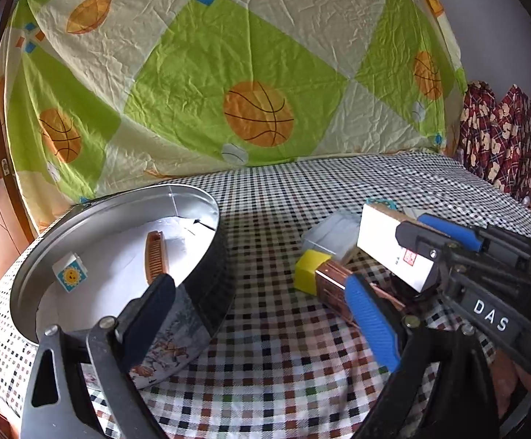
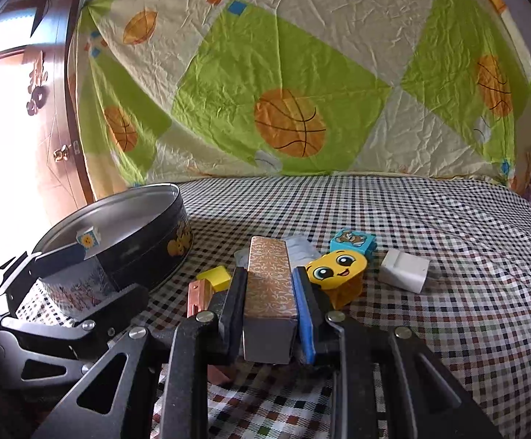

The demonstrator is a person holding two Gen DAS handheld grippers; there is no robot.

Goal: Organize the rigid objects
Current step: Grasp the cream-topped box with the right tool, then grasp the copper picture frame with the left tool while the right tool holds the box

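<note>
One patterned box (image 2: 269, 285) clamped in the right gripper (image 2: 271, 292).

Both grippers share one build: black plastic frames with triangular cut-outs in the arms and round silver screw heads at the pivots.

The left gripper (image 1: 262, 314) has one finger (image 1: 148, 318) faced with a plain black pad and the other finger (image 1: 371, 322) with a ribbed bright blue pad.

The right gripper (image 2: 271, 314) is its twin, a black pad on its left finger (image 2: 234, 303) and a blue pad on its right finger (image 2: 305, 314). Seen from the left wrist, its side carries a black label strip (image 1: 490, 316) with the white letters "DAS", and silver screws sit along its linkage bars.
</note>
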